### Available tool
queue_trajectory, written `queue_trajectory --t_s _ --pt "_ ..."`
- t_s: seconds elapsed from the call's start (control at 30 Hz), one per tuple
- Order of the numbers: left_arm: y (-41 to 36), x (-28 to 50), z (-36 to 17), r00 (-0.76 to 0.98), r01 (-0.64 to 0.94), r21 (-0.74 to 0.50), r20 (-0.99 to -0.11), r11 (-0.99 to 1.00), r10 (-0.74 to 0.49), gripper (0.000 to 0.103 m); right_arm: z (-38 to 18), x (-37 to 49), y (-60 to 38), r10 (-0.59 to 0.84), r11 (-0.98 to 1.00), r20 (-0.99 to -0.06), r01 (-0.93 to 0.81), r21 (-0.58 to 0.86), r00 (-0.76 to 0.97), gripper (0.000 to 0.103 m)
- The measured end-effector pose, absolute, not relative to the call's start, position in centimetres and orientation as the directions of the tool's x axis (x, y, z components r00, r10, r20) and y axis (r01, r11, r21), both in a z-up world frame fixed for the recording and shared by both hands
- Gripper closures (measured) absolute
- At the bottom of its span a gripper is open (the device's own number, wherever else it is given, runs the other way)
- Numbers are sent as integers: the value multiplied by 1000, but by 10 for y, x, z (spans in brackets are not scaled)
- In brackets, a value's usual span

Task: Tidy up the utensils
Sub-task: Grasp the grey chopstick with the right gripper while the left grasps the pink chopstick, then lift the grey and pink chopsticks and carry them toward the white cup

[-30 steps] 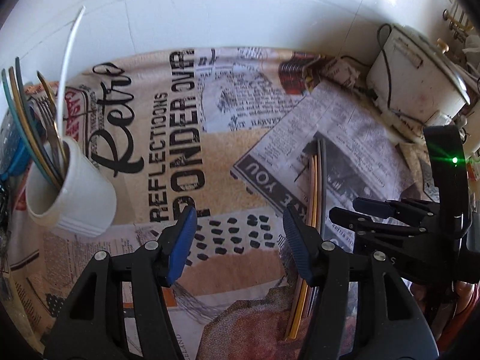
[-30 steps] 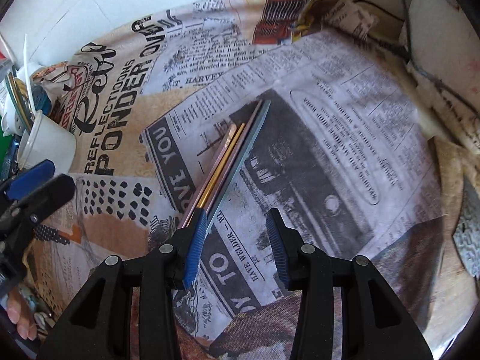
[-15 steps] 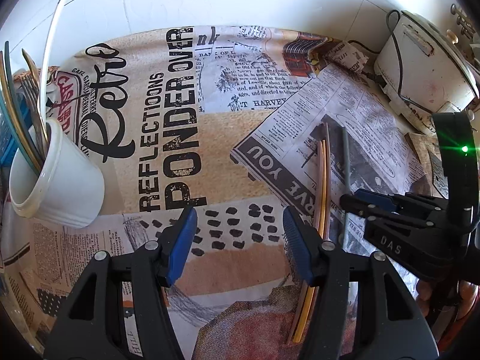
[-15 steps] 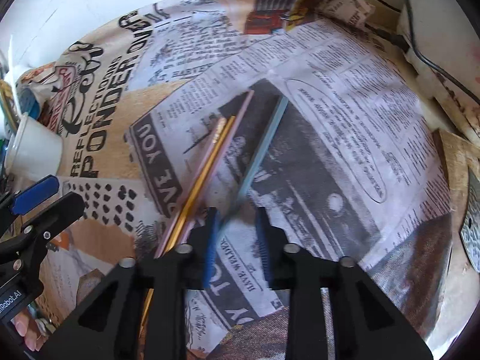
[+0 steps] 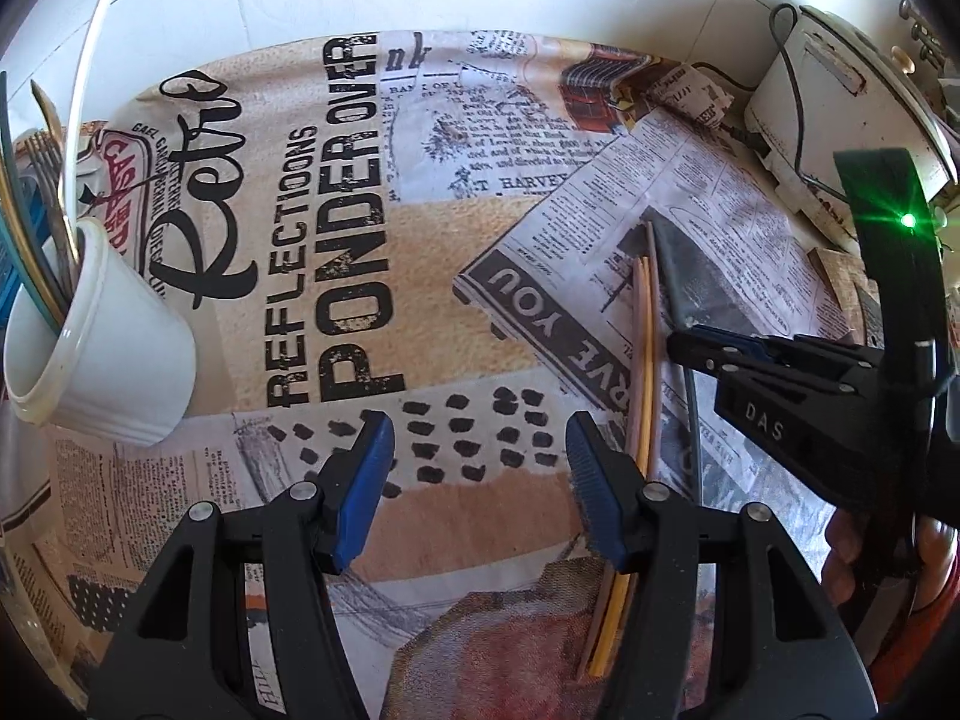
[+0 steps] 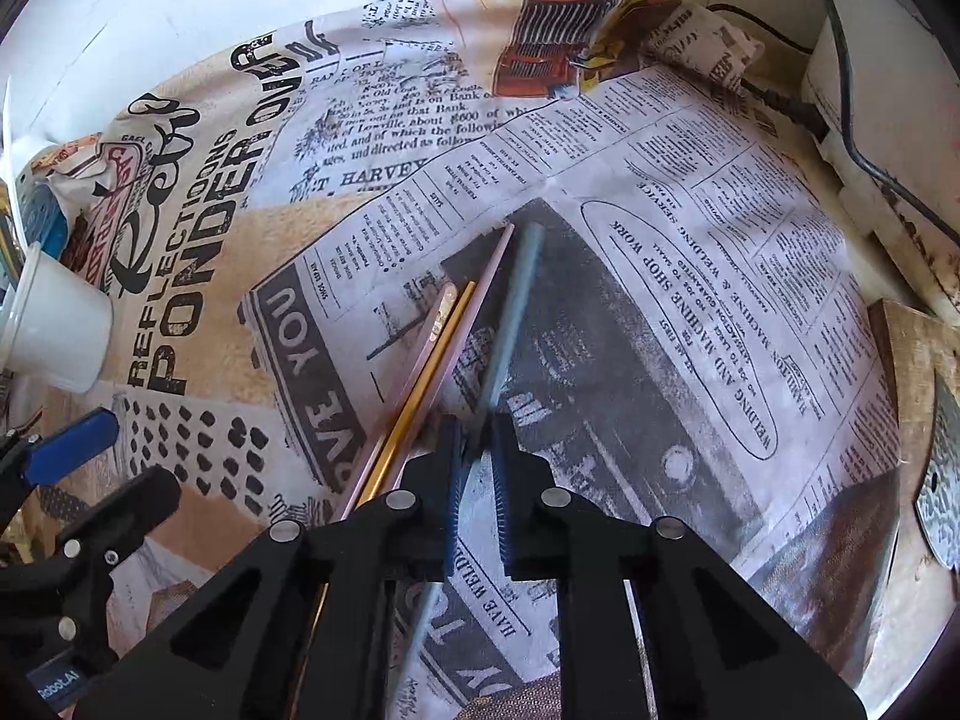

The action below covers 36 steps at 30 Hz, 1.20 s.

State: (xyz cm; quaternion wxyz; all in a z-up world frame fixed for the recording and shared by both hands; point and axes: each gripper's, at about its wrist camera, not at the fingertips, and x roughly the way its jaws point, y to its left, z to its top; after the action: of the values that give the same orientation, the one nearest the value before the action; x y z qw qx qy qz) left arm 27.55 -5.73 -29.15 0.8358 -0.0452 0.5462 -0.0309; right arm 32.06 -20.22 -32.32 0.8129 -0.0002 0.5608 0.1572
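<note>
The right gripper (image 6: 478, 429) has just been closed on a blue-grey chopstick (image 6: 510, 306), pinched near its near end above the newsprint cloth (image 6: 690, 192). Just beside it, pink and gold chopsticks (image 6: 420, 372) lie together. The left gripper (image 5: 474, 468) is held open — nothing between its pads. A white cup (image 5: 114, 360) of utensils is seen at the cloth's far left edge.

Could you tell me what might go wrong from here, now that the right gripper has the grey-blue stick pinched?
1. The right gripper, whose jaws have just been closing, is shut on the grey-blue stick well off its middle; the long free end could swing or slip on lifting.
2. The pink and gold sticks lie right beside the fingertips and could get nudged.
3. The white cup already holds many utensils and looks tilted; dropping another in might tip it.
</note>
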Motion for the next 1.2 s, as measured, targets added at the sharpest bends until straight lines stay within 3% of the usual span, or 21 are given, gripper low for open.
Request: queue_trajectory --t_s 0.2,0.3,0.47,0.57,0.93,1.2 --pt "-75 283 -290 391 43 -161 -905 986 -165 45 -321 319 -220 319 938 -902 -233 257 290 97" --pt "-90 289 -291 384 74 -176 -903 982 -191 50 -314 312 -234 330 938 -891 -216 272 311 97" --pt "-122 300 -301 339 151 -216 -905 965 -256 75 -306 302 -255 337 938 -878 -201 282 340 97" --pt "-136 307 -311 302 171 -230 -913 958 -273 84 -305 299 -264 344 937 -874 -187 295 343 97" --pt "-148 327 -327 273 131 -223 -929 966 -252 86 -299 292 -281 355 934 -860 -170 314 367 97" --pt "-171 346 -328 226 230 -168 -949 959 -220 89 -293 291 -292 356 934 -850 -164 316 388 97"
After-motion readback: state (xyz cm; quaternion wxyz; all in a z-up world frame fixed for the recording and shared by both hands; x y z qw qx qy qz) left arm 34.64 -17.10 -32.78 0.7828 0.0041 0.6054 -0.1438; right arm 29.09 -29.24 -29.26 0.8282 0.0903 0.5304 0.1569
